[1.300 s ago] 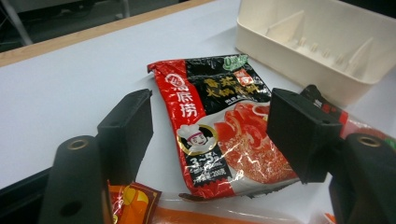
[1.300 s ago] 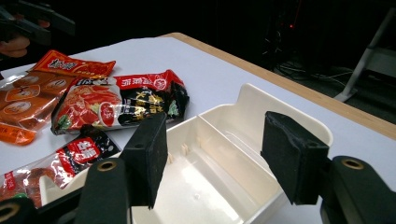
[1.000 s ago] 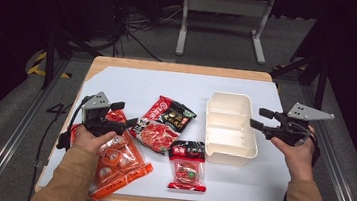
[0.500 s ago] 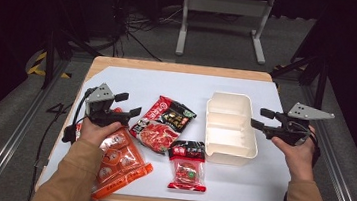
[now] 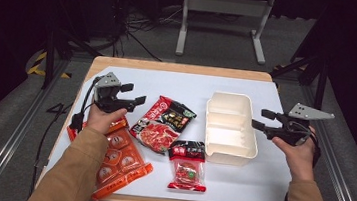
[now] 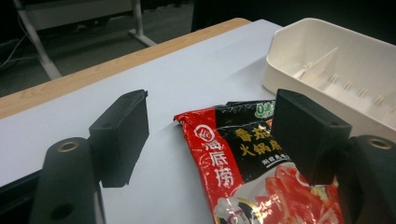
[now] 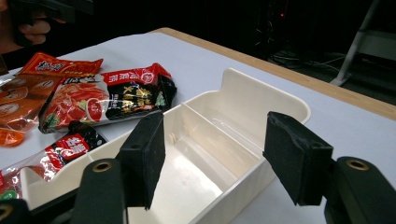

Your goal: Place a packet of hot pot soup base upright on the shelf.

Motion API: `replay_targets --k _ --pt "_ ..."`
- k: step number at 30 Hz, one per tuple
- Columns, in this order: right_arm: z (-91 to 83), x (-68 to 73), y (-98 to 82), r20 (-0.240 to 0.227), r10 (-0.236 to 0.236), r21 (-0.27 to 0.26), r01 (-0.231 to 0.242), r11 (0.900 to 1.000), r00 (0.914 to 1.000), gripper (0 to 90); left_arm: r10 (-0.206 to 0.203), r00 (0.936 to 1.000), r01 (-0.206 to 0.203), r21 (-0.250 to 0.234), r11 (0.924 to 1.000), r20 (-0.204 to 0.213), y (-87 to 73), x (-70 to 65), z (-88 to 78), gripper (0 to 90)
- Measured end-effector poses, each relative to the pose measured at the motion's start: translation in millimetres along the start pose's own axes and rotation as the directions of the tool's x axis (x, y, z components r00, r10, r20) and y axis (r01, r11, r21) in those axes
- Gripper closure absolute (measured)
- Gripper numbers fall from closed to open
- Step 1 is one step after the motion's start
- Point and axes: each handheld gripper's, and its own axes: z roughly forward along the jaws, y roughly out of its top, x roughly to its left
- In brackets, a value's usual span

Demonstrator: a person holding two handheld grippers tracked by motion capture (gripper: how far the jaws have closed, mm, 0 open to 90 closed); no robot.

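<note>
Left tool (image 5: 134, 94): jaws spread, nothing between the pads, hovering near the bench's left edge just above the near end of the big red soup-base pouch (image 5: 162, 123).
Right tool (image 5: 259, 118): jaws spread and empty, just been opening a touch wider, poised at the right wall of the white divided tray (image 5: 227, 151) toward the bench's right edge.
Big red soup-base pouch: flat mid-bench, just left of the tray.
Small black-and-red packet (image 5: 187, 165): toward the front edge, its top edge close against the tray's near left corner.
Orange multi-pack (image 5: 120, 158): front-left corner, partly under the left sleeve.
In the way: the pouch lies straight ahead of the left tool; the tray's compartments are bare.
</note>
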Motion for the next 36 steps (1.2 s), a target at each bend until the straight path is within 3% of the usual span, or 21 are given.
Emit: replay_targets --k 3,10,14,16,21,26,28,32,36 --pt "-0.3 0.0 -0.1 0.001 0.0 0.0 0.0 1.0 1.0 38.6 0.004 1.0 -0.004 0.045 0.999 0.007 3.5 4.7 8.3 27.5" --pt "-2.1 -0.4 -2.1 0.005 0.004 0.005 -0.004 1.0 1.0 38.4 0.014 0.9996 -0.016 0.083 0.9964 0.024 13.7 6.8 24.5 29.2" --pt "-6.4 0.6 -4.7 0.012 0.006 0.008 -0.006 1.0 0.9999 38.3 0.009 0.9996 -0.011 0.08 0.9967 0.028 15.5 6.5 32.8 29.2" --pt "-8.1 0.6 -5.6 0.014 0.008 0.007 -0.008 1.0 0.9999 38.3 0.001 0.9997 -0.004 0.103 0.9947 0.025 15.9 7.0 39.9 28.5" --pt "-15.1 1.0 -9.6 0.03 0.014 0.009 -0.014 1.0 0.9995 38.2 -0.052 0.997 0.046 0.093 0.9946 0.057 16.7 9.8 52.4 25.6" --pt "-20.2 2.1 -12.5 0.037 0.02 0.01 -0.021 1.0 0.9991 38.1 -0.036 0.9983 0.031 0.103 0.9942 0.047 18.2 9.6 63.4 26.1" --pt "-22.7 2.8 -14.2 0.043 0.021 0.014 -0.021 1.0 0.9989 38.0 -0.017 0.9994 0.013 0.127 0.9918 0.031 17.4 9.2 68.9 29.0" --pt "-27.1 4.3 -17.2 0.049 0.028 0.015 -0.028 0.999 0.9984 37.9 -0.016 0.9993 0.01 0.172 0.985 0.033 13.7 10.3 82.2 31.2" --pt "-32.1 5.1 -21.2 0.062 0.031 0.021 -0.032 0.999 0.9976 37.9 -0.027 0.9977 0.015 0.191 0.9814 0.063 13.5 12.0 92.3 32.2"
